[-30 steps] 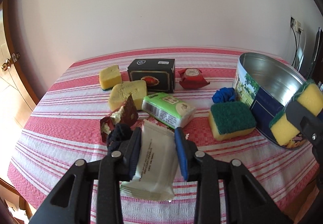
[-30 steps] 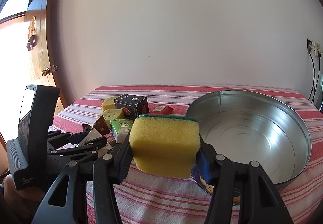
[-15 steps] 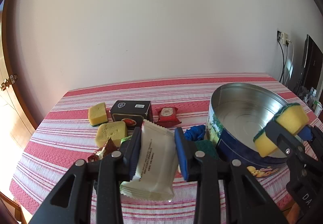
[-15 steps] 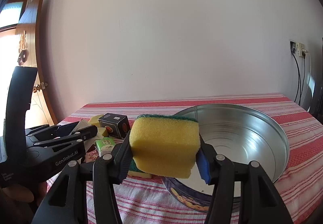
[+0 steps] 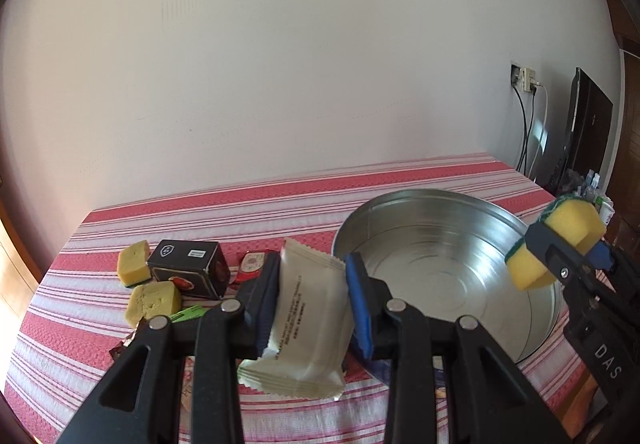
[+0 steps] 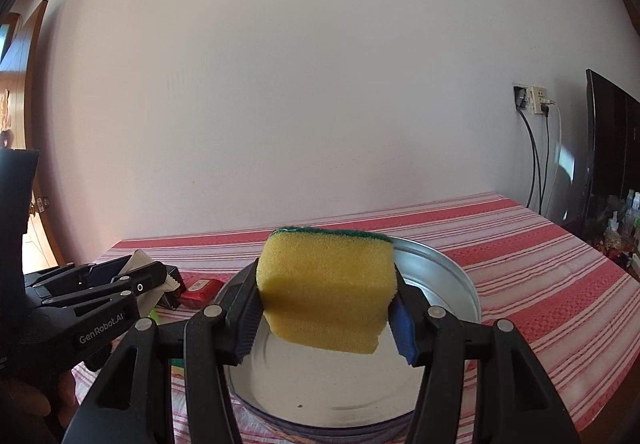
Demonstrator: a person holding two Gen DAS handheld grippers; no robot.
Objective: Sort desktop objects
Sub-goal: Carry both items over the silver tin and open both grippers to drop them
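My left gripper is shut on a cream snack packet, held in the air just left of the round metal tin. My right gripper is shut on a yellow sponge with a green scouring top, hanging over the tin's inside. From the left wrist view, that sponge hangs at the tin's right rim. In the right wrist view the left gripper shows at the left with the packet's edge sticking out.
On the red striped tablecloth, left of the tin, lie two yellow sponges, a black box, a red packet and a green packet's edge. A wall socket with cables and a dark screen stand at the right.
Both grippers rose and swung right toward the tin with their loads. The sponge now hangs over the tin's inside; the packet sits beside its left rim. The loose items slid left in view.
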